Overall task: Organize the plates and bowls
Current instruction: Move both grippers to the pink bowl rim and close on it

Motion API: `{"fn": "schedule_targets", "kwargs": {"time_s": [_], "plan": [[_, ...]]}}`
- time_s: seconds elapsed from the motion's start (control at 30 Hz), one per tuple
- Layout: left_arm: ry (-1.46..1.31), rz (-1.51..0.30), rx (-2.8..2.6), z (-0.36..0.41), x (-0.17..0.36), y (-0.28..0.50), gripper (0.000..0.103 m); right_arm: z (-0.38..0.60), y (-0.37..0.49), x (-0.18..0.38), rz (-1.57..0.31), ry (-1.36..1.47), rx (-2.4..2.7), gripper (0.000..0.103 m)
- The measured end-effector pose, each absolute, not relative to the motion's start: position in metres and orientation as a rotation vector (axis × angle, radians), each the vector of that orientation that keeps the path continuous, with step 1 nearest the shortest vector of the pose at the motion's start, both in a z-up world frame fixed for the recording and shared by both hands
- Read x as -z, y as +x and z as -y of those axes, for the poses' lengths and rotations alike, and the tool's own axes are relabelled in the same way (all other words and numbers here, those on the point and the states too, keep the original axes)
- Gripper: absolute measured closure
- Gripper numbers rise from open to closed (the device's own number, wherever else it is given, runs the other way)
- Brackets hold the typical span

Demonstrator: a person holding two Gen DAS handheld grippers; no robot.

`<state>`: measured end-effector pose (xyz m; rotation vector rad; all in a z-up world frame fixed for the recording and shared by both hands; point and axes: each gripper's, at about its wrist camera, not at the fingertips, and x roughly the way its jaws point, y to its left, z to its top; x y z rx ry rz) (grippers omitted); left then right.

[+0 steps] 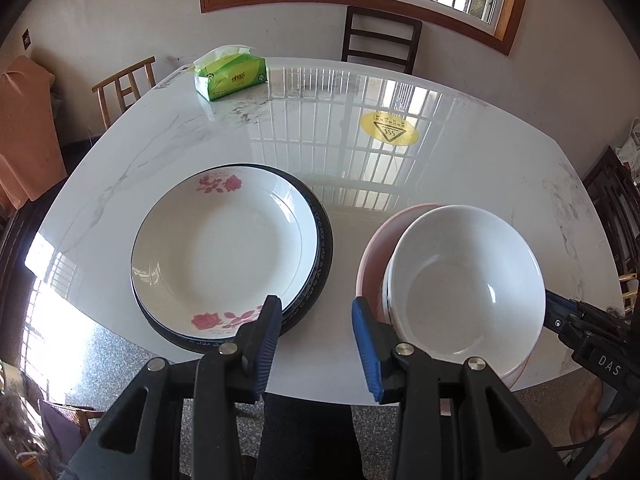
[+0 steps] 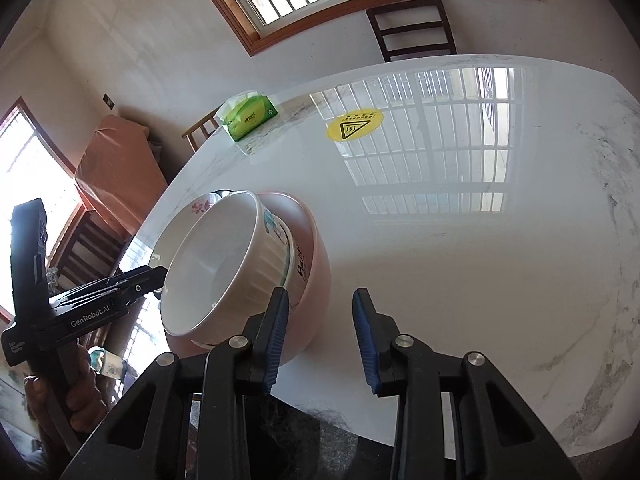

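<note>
Two glossy round plates (image 1: 224,252) stacked; ribbed white bowl (image 2: 224,264) nested in pink bowl (image 2: 312,264)

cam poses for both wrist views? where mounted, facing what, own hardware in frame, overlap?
Left wrist: sits behind the left claw, above the near table edge, facing the window; sees the rose plate on a dark-rimmed plate, and the white bowl nested in a pink bowl. The right claw shows at right.
Right wrist: behind the right claw, tilted, looking left across the bowls; the left claw and a hand show.
Shared: bowls, plates, tissue pack, yellow sticker.
</note>
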<state>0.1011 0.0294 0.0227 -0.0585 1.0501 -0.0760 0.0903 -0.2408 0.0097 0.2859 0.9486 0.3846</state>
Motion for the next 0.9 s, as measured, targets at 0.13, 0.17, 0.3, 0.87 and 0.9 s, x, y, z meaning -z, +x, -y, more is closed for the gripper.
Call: {"fn": "schedule_targets", "kwargs": {"time_s": [0.13,0.17,0.3,0.87,0.9], "plan": [[-0.115,-1.103,0.099,-0.038,-0.022,0.11,0.066,0.237,0.1,-0.009,-1.015,0.262,-0.383,0.073],[-0.129,-1.113,0.1,-0.04,-0.022,0.111,0.07,0.235,0.103,-0.009,-1.033,0.256,-0.383,0.074],[-0.215,-1.209,0.136,-0.051,-0.015,0.117,0.076,0.23,0.107,-0.012,-1.087,0.206,-0.376,0.075],[-0.348,-1.276,0.235,-0.054,-0.021,0.117,0.078,0.233,0.114,-0.013,-1.141,0.192,-0.385,0.073],[-0.342,-1.286,0.248,-0.05,-0.019,0.118,0.078,0.233,0.114,-0.013,-1.141,0.187,-0.383,0.073]]}}
